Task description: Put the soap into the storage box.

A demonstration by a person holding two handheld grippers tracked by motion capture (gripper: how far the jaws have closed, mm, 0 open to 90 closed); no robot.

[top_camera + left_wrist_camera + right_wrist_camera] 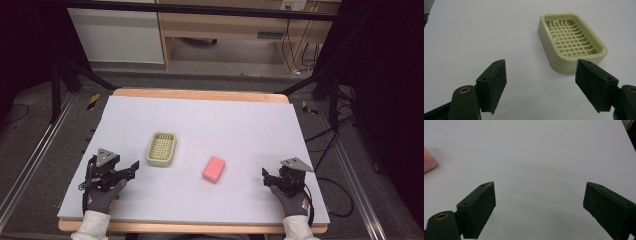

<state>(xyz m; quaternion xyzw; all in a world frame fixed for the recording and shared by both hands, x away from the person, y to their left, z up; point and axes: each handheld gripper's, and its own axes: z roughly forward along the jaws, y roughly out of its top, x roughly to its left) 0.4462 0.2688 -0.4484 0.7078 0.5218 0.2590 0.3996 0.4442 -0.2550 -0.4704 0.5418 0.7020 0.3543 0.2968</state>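
Two claws rest low over the near part of your tabletop [200, 120], one at each side. Your left claw [131, 167] sits at the near left, held in your gloved left hand [102, 195]; its jaws stand wide apart with nothing between them. In the left gripper view, the left claw [540, 86] points toward the soap dish [571, 41], a pale cream tray with a gridded bottom, which lies just ahead and slightly to the right of the gap between the pads. The dish is empty and touches neither pad.

Your right claw [266, 177] sits at the near right in your gloved right hand [292, 197]. Its jaws are likewise spread wide and hold nothing. In the right gripper view, the right claw [539, 205] faces bare white surface, and a corner of the pink soap bar [429, 163] shows at the left edge, apart from the jaws.

From the high view, the soap dish [161, 148] lies left of centre, near your left claw. The pink soap bar [214, 168] lies just right of the dish, flat on the tabletop, between the two claws and well apart from the right one.
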